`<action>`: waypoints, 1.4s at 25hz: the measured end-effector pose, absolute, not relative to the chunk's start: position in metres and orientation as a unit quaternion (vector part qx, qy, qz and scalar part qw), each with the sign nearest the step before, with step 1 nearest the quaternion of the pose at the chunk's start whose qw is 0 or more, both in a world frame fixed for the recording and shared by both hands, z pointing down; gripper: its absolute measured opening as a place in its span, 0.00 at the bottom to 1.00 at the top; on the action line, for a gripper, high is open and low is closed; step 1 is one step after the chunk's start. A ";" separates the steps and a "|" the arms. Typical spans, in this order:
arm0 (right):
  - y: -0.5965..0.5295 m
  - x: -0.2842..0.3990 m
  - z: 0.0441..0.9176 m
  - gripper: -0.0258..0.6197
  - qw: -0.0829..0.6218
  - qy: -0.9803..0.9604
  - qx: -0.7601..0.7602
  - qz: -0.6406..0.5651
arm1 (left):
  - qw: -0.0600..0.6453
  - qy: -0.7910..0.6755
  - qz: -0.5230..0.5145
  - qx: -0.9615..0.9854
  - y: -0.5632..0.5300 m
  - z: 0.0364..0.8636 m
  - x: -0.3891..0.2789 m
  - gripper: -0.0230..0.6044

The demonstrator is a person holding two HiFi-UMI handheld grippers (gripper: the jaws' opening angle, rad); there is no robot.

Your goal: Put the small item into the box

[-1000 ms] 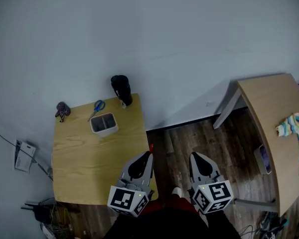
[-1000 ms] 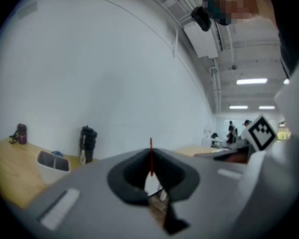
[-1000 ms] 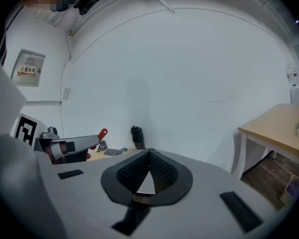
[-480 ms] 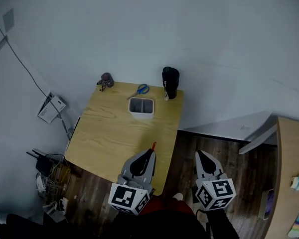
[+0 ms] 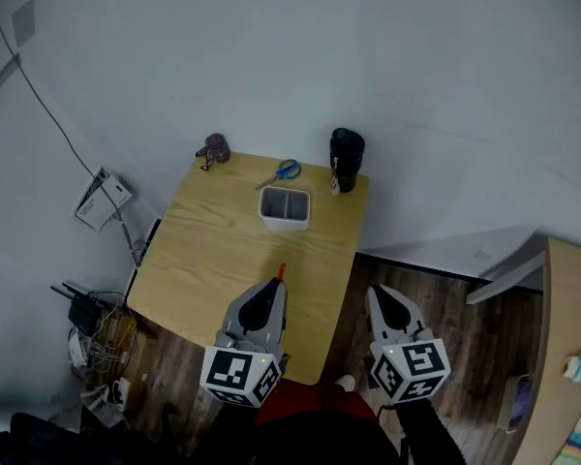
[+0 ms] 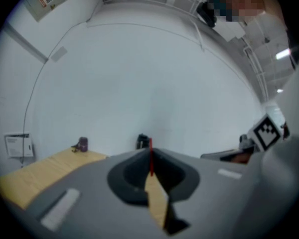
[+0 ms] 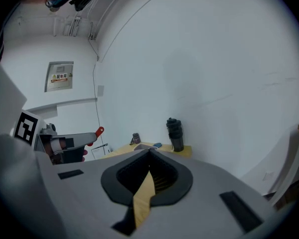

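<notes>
Jaws of my left gripper pinch one thin red item; those of my right gripper meet on nothing. Ahead of the left one sit one white box, one scissors, one bottle.

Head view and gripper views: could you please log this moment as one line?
left gripper: shut on red item | right gripper: shut, empty | box: on table | item not yet in box

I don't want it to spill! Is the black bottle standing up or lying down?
Standing up. In the right gripper view the black bottle stands on its base at the back of the table, cap on top.
</notes>
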State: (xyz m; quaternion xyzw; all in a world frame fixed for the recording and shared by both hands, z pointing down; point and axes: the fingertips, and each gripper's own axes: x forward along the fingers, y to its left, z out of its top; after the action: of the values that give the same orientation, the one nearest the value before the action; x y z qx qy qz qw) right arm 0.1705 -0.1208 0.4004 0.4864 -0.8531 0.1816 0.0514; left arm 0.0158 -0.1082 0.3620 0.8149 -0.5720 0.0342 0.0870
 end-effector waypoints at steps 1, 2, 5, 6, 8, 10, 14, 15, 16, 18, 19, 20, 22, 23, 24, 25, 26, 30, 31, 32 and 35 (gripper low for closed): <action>-0.124 0.168 0.400 0.05 0.054 -0.853 0.486 0.181 | 0.087 -0.572 0.035 0.815 -0.114 0.363 0.014 0.06; -0.128 0.165 0.401 0.05 0.056 -0.853 0.486 0.180 | 0.088 -0.571 0.036 0.816 -0.120 0.365 0.012 0.06; -0.141 0.155 0.402 0.05 0.065 -0.852 0.489 0.178 | 0.095 -0.566 0.037 0.818 -0.139 0.370 0.005 0.06; -0.146 0.150 0.403 0.05 0.068 -0.851 0.489 0.178 | 0.098 -0.564 0.038 0.819 -0.144 0.373 0.002 0.06; -0.156 0.139 0.406 0.05 0.075 -0.851 0.488 0.178 | 0.105 -0.562 0.041 0.819 -0.157 0.378 -0.004 0.06; -0.166 0.130 0.408 0.05 0.082 -0.850 0.488 0.178 | 0.114 -0.559 0.044 0.820 -0.171 0.385 -0.010 0.06; -0.186 0.117 0.417 0.05 0.090 -0.845 0.493 0.187 | 0.127 -0.551 0.051 0.823 -0.197 0.398 -0.018 0.06; -0.190 0.115 0.419 0.05 0.093 -0.843 0.496 0.189 | 0.130 -0.549 0.052 0.824 -0.204 0.401 -0.020 0.06; -0.195 0.112 0.422 0.05 0.096 -0.841 0.498 0.191 | 0.132 -0.547 0.053 0.825 -0.211 0.404 -0.022 0.06; -0.204 0.107 0.428 0.05 0.103 -0.837 0.501 0.193 | 0.138 -0.543 0.055 0.827 -0.223 0.410 -0.026 0.06; -0.209 0.105 0.430 0.05 0.106 -0.836 0.502 0.194 | 0.142 -0.541 0.055 0.827 -0.230 0.414 -0.027 0.06; -0.214 0.102 0.433 0.05 0.109 -0.835 0.503 0.195 | 0.147 -0.540 0.054 0.827 -0.235 0.417 -0.029 0.06; -0.223 0.098 0.438 0.05 0.114 -0.833 0.505 0.195 | 0.154 -0.538 0.054 0.827 -0.247 0.423 -0.033 0.06; -0.227 0.095 0.440 0.05 0.116 -0.832 0.506 0.196 | 0.158 -0.538 0.055 0.826 -0.252 0.426 -0.034 0.06; -0.231 0.093 0.442 0.05 0.117 -0.831 0.507 0.197 | 0.161 -0.537 0.056 0.827 -0.257 0.429 -0.035 0.06; -0.235 0.091 0.445 0.05 0.119 -0.830 0.507 0.198 | 0.163 -0.535 0.057 0.827 -0.262 0.431 -0.035 0.06; -0.238 0.089 0.447 0.05 0.121 -0.829 0.508 0.200 | 0.164 -0.534 0.058 0.828 -0.267 0.434 -0.035 0.06; -0.251 0.078 0.457 0.05 0.127 -0.828 0.507 0.204 | 0.165 -0.528 0.064 0.831 -0.286 0.441 -0.033 0.06; -0.254 0.076 0.459 0.05 0.129 -0.828 0.506 0.204 | 0.166 -0.526 0.065 0.831 -0.290 0.443 -0.033 0.06; -0.256 0.074 0.461 0.05 0.130 -0.828 0.506 0.205 | 0.168 -0.525 0.066 0.832 -0.294 0.444 -0.032 0.06; -0.265 0.069 0.466 0.05 0.133 -0.827 0.506 0.208 | 0.172 -0.523 0.069 0.832 -0.304 0.450 -0.029 0.06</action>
State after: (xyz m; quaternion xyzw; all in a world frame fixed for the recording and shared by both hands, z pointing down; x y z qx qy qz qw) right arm 0.0690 -0.2647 0.4659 0.5056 -0.8267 0.2078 0.1333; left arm -0.0293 -0.3044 0.4497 0.8316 -0.5233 0.0695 0.1722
